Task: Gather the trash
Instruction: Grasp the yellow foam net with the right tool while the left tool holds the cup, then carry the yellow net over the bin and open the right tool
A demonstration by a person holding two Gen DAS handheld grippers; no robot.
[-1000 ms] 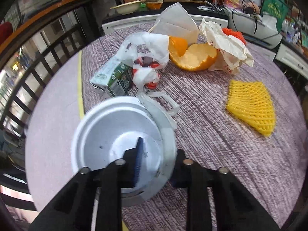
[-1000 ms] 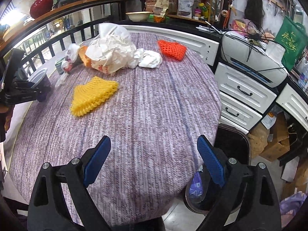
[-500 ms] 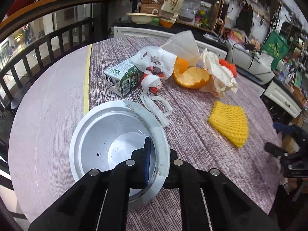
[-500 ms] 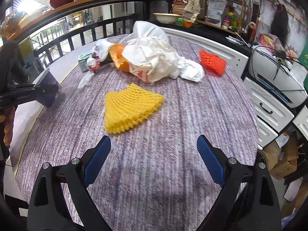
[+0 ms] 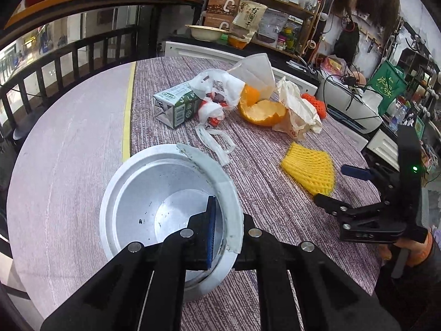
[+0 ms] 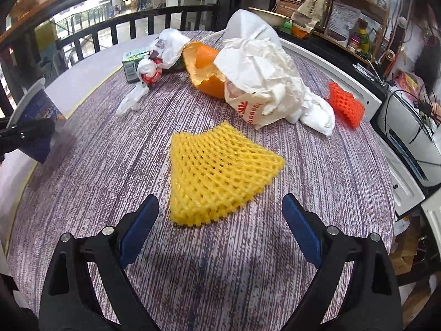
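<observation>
1. Where the left wrist view looks down, the left gripper (image 5: 220, 226) has its fingers clamped on the rim of a white paper cup (image 5: 154, 207) at lower centre, over the tabletop (image 5: 261, 193). A milk carton (image 5: 176, 104), orange peel (image 5: 260, 111) and yellow foam net (image 5: 308, 171) lie beyond.
2. While the right wrist view faces the same tabletop (image 6: 110, 165), the right gripper (image 6: 220, 229) has its fingers wide apart and empty, just short of the yellow foam net (image 6: 220, 171) at centre. Crumpled white paper (image 6: 261, 74) and an orange foam net (image 6: 344, 104) sit at upper right.

A small shop or café space: wooden shelves (image 5: 278, 13) crowded with packaged goods and jars, a round surface (image 6: 317, 165) beside a black railing (image 5: 69, 55), white drawer units (image 6: 408, 182) alongside.
</observation>
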